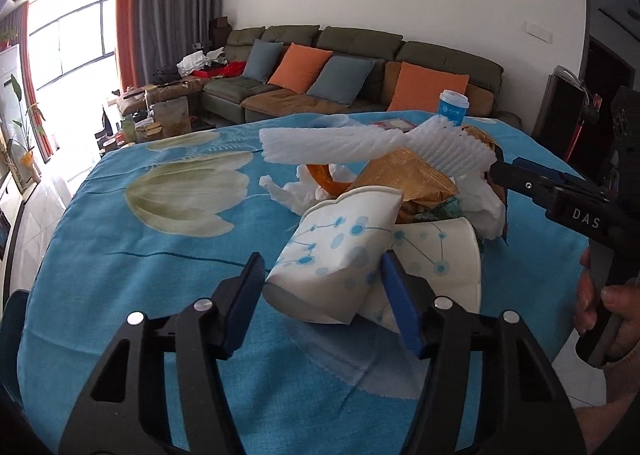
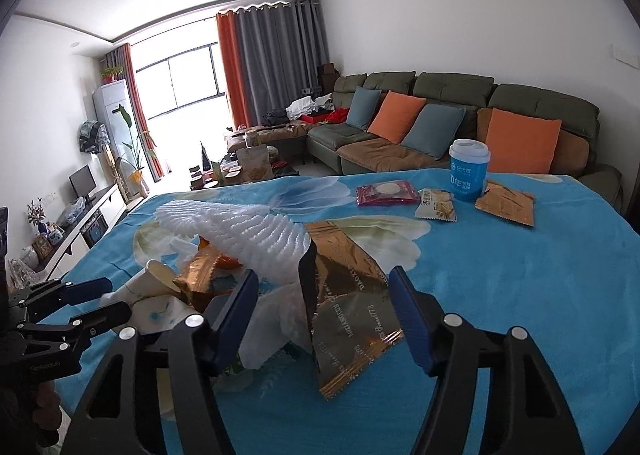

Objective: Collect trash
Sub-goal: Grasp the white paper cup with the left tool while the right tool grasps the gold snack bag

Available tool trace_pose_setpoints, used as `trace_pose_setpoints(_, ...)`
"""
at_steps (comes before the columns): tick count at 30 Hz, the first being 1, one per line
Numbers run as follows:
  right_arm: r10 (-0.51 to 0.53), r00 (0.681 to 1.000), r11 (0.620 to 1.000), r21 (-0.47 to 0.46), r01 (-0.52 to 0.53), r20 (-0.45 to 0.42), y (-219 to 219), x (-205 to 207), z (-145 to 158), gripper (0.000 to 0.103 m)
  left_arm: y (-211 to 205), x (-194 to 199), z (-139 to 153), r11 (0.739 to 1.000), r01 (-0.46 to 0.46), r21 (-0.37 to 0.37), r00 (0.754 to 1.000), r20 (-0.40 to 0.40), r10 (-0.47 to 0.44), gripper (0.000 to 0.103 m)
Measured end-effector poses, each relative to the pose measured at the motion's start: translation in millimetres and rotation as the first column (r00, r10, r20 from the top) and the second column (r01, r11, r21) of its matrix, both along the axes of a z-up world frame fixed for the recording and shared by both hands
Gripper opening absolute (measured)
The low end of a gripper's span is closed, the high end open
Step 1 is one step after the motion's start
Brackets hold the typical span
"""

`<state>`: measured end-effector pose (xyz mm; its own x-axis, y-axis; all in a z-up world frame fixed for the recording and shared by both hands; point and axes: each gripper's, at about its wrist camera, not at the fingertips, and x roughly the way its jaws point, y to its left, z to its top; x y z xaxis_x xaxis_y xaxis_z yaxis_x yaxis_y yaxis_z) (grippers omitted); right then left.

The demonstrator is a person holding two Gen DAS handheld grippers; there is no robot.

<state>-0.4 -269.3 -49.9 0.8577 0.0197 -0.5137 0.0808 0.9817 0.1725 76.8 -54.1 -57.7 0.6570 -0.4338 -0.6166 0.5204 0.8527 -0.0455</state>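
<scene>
A trash pile lies on the blue flowered tablecloth: white foam netting, gold wrappers, crumpled tissue and two crushed paper cups. My left gripper is open, its fingers on either side of the nearer crushed paper cup. The second cup lies just right of it. My right gripper is open over the pile, with a gold wrapper standing between its fingers. The right gripper also shows in the left wrist view, and the left gripper in the right wrist view.
At the table's far side stand a blue cup with a white lid, a pink packet, a small snack packet and a gold packet. A green sofa with cushions is behind. The floor drops off at the left edge.
</scene>
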Motion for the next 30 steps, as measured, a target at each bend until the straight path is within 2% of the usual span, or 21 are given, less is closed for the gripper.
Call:
trace_pose_setpoints(1, 0.004, 1.000, 1.000, 0.015, -0.004, -0.009, -2, 2, 0, 0.040, 0, 1, 0, 1.000, 0.007, -0.006, 1.000, -0.008, -0.007, 0.059)
trace_pose_setpoints(2, 0.009, 1.000, 1.000, 0.028, -0.009, -0.018, -4, 3, -1, 0.033, 2, 2, 0, 1.000, 0.011, -0.015, 1.000, -0.015, -0.012, 0.058)
trace_pose_setpoints(3, 0.014, 1.000, 0.999, 0.038, -0.013, -0.028, -6, 4, -2, 0.021, 3, 3, 0, 0.999, 0.019, -0.029, 1.000, -0.024, -0.019, 0.053)
trace_pose_setpoints(4, 0.018, 0.999, 0.999, 0.042, -0.016, -0.032, -7, 5, -2, 0.013, 6, 4, 1, 0.998, 0.037, -0.055, 0.998, -0.040, -0.040, 0.035)
trace_pose_setpoints(7, 0.023, 0.999, 0.999, 0.048, -0.022, -0.030, -9, 3, 0, 0.003, 10, 4, 4, 0.996, 0.044, -0.076, 0.998, -0.048, -0.047, 0.030)
trace_pose_setpoints(10, 0.012, 1.000, 1.000, 0.026, -0.012, -0.007, -12, -1, 8, 0.001, 15, 4, 5, 0.995, 0.049, -0.092, 0.997, -0.053, -0.054, 0.026)
trace_pose_setpoints(16, 0.021, 0.998, 0.999, 0.043, -0.024, 0.063, -19, -17, 33, 0.001, 31, 0, 13, 0.990, 0.044, -0.132, 0.997, -0.061, -0.052, 0.024)
trace_pose_setpoints(19, 0.029, 0.995, 1.000, -0.007, -0.029, 0.093, -11, -22, 47, 0.001, 44, -4, 19, 0.987, 0.031, -0.156, 0.997, -0.065, -0.042, 0.023)
trace_pose_setpoints(21, 0.013, 0.997, 0.999, -0.050, -0.009, 0.082, -7, -21, 49, 0.003, 50, -6, 22, 0.988, 0.019, -0.153, 0.998, -0.049, -0.027, 0.023)
trace_pose_setpoints(23, 0.004, 0.999, 0.999, -0.048, -0.002, 0.048, -7, -15, 42, 0.026, 56, -8, 23, 0.989, 0.010, -0.147, 0.999, -0.037, -0.015, 0.023)
trace_pose_setpoints(24, -0.001, 1.000, 0.999, -0.052, 0.002, 0.027, -5, -11, 36, 0.051, 59, -10, 23, 0.990, 0.003, -0.144, 0.999, -0.034, -0.008, 0.023)
trace_pose_setpoints(25, -0.006, 1.000, 0.997, -0.077, 0.007, 0.011, -2, -7, 30, 0.062, 61, -12, 23, 0.990, 0.000, -0.144, 0.999, -0.034, -0.005, 0.023)
trace_pose_setpoints(27, -0.025, 0.999, 0.991, -0.129, 0.021, -0.031, 4, 2, 17, 0.063, 66, -12, 22, 0.989, -0.013, -0.146, 0.999, -0.044, 0.007, 0.023)
trace_pose_setpoints(29, -0.014, 0.997, 0.992, -0.127, 0.004, -0.074, 5, 11, 4, 0.057, 72, -12, 20, 0.989, -0.026, -0.147, 0.998, -0.054, 0.019, 0.023)
trace_pose_setpoints(30, -0.008, 0.995, 0.993, -0.118, -0.003, -0.098, 4, 16, -2, 0.039, 75, -12, 20, 0.988, -0.032, -0.148, 0.998, -0.058, 0.024, 0.023)
